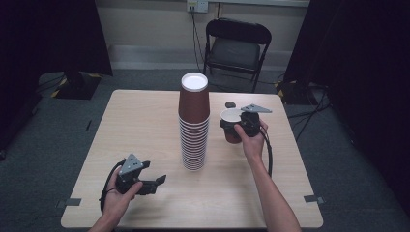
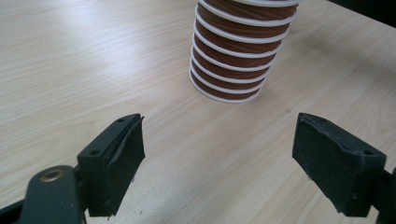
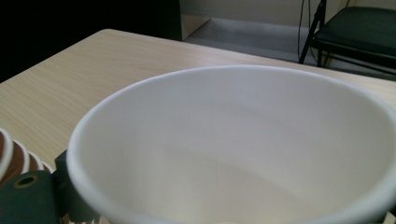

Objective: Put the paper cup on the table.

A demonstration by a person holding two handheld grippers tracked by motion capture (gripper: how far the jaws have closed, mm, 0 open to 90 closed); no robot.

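Observation:
A tall stack of brown paper cups (image 1: 194, 123) with white rims stands upside down at the table's middle; its lower rims (image 2: 238, 51) show in the left gripper view. My right gripper (image 1: 235, 126) is shut on a single brown cup (image 1: 231, 121), held upright just right of the stack, its white inside (image 3: 243, 154) close to the camera. My left gripper (image 1: 155, 182) rests low near the front left of the table, open, jaws wide apart with nothing between them, pointing toward the stack's base.
The light wood table (image 1: 140, 130) has bare room on its left and front. A small dark object (image 1: 230, 104) lies behind the held cup. A black folding chair (image 1: 235, 48) stands beyond the far edge.

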